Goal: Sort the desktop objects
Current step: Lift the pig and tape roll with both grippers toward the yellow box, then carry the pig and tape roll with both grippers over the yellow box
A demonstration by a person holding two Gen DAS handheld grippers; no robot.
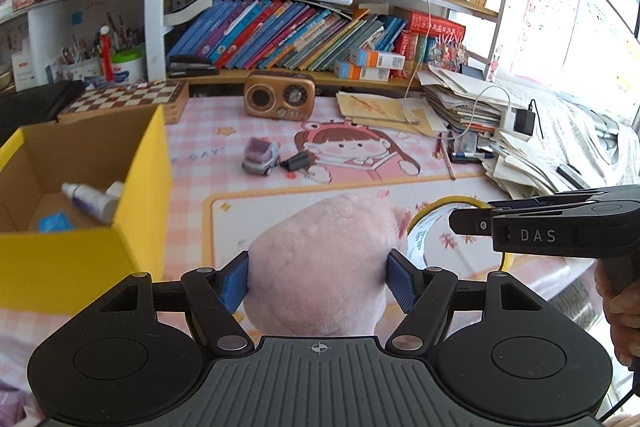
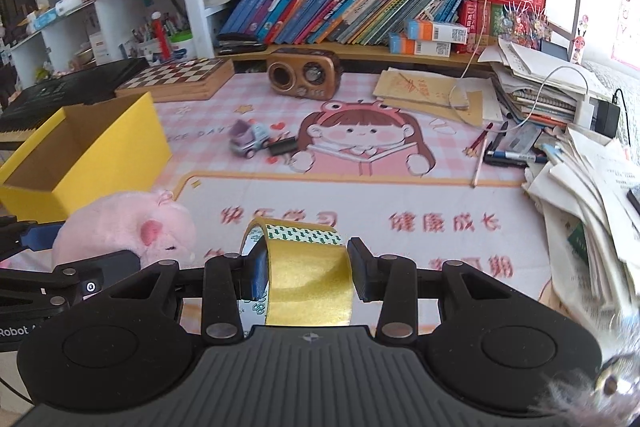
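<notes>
In the left wrist view the left hand-held gripper (image 1: 318,277) squeezed the soft, light pink plush toy (image 1: 320,259) near the desk's front edge beside the yellow box (image 1: 80,259), and in the right wrist view the right hand-held gripper (image 2: 308,273) clamped the stiff tape roll (image 2: 306,275), the toy truck (image 2: 249,141) standing well behind.

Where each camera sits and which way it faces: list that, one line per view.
Left wrist: sits behind the left tongs, facing the bookshelf; its blue pads squeeze the pink plush; the right tongs enter at right.
Right wrist: sits behind the right tongs, facing likewise; its fingers clamp the yellow tape roll.
Shared: plush, tape, yellow box, toy truck.
</notes>
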